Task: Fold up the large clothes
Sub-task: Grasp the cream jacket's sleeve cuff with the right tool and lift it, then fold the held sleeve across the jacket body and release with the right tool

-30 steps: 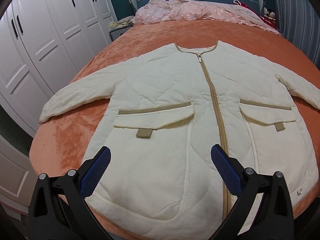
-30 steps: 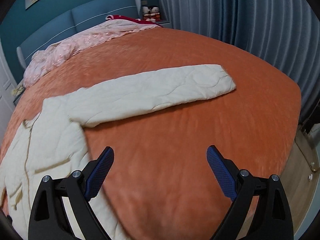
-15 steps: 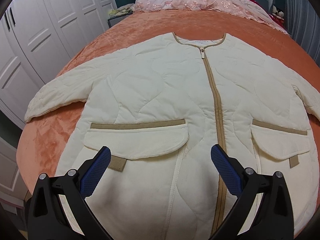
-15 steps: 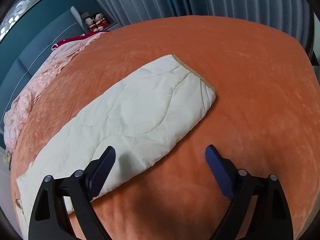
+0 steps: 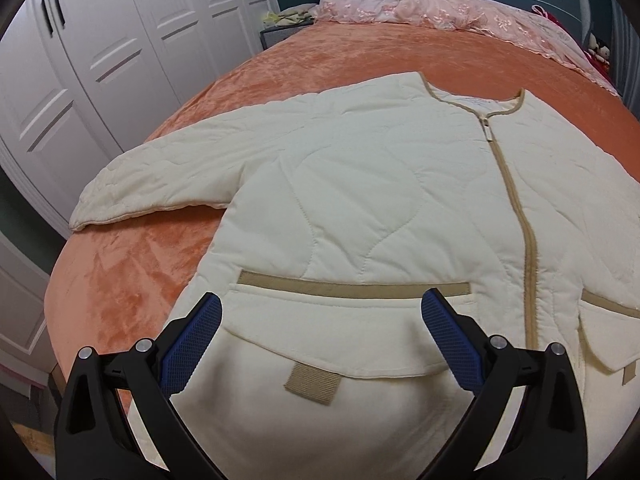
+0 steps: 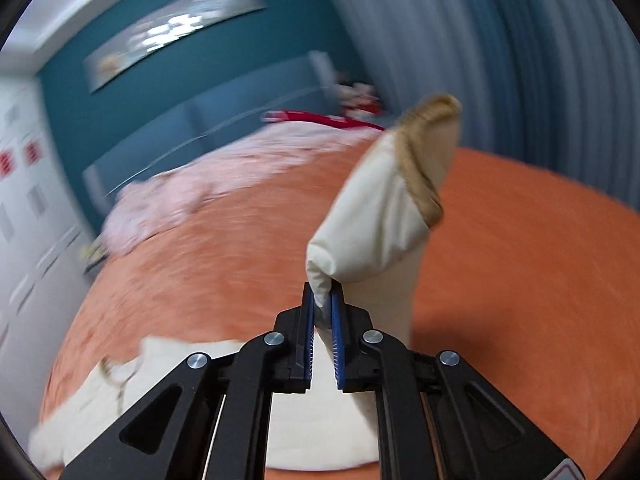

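A cream quilted jacket (image 5: 360, 208) with tan zip and pocket trim lies face up, spread flat on the orange bed. Its left sleeve (image 5: 160, 176) stretches out toward the bed's left edge. My left gripper (image 5: 320, 320) is open and empty, hovering over the jacket's left pocket flap (image 5: 320, 344). My right gripper (image 6: 322, 300) is shut on the jacket's right sleeve (image 6: 376, 220) near the tan cuff (image 6: 420, 168) and holds it lifted off the bed. The jacket body shows blurred below it (image 6: 160, 400).
The orange bedspread (image 5: 120, 288) ends at a rounded left edge beside white wardrobe doors (image 5: 80, 60). A pink quilt (image 5: 440, 12) is bunched at the blue headboard. Grey curtains (image 6: 520, 60) hang on the right side of the bed.
My right gripper has closed on the right sleeve's end and lifted it off the bed, swinging fast. My left gripper has shifted left and lower over the left pocket, still open.
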{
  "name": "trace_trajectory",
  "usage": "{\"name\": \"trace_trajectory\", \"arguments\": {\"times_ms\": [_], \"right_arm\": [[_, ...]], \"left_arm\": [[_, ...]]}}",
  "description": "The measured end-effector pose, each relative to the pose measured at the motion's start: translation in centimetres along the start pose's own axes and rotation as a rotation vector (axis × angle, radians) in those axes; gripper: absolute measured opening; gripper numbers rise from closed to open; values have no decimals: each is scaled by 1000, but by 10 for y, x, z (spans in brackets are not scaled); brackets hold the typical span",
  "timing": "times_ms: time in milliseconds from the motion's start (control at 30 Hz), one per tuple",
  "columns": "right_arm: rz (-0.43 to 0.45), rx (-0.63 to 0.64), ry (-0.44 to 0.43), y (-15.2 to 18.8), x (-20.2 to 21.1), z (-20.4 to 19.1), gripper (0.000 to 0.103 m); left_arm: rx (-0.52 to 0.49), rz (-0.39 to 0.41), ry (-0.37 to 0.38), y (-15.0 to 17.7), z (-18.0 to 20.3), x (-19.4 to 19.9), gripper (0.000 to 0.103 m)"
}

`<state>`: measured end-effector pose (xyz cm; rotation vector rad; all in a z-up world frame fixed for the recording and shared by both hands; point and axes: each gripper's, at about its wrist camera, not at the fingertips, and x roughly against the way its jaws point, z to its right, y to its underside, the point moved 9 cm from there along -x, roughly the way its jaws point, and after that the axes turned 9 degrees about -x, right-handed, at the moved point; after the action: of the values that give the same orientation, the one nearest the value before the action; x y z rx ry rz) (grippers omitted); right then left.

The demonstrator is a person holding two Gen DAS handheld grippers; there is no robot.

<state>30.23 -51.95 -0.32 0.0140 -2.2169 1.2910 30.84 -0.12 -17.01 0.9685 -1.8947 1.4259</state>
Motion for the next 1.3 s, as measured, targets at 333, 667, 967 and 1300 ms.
{"name": "trace_trajectory", "arguments": {"times_ms": [333, 667, 967, 1300], "right_arm": [[-251, 285, -424, 135, -11, -261, 8], [-525, 435, -543, 295, 2, -340, 17], [-440, 91, -405, 230, 33, -193, 42], [-472, -319, -178, 217, -21, -27, 42]], "left_arm": [[97, -30, -26, 20, -61, -6, 98], [191, -53, 18, 29, -105, -20, 98], [365, -22, 318, -30, -53, -29, 98], [353, -117, 398, -67, 30, -76, 72]]}}
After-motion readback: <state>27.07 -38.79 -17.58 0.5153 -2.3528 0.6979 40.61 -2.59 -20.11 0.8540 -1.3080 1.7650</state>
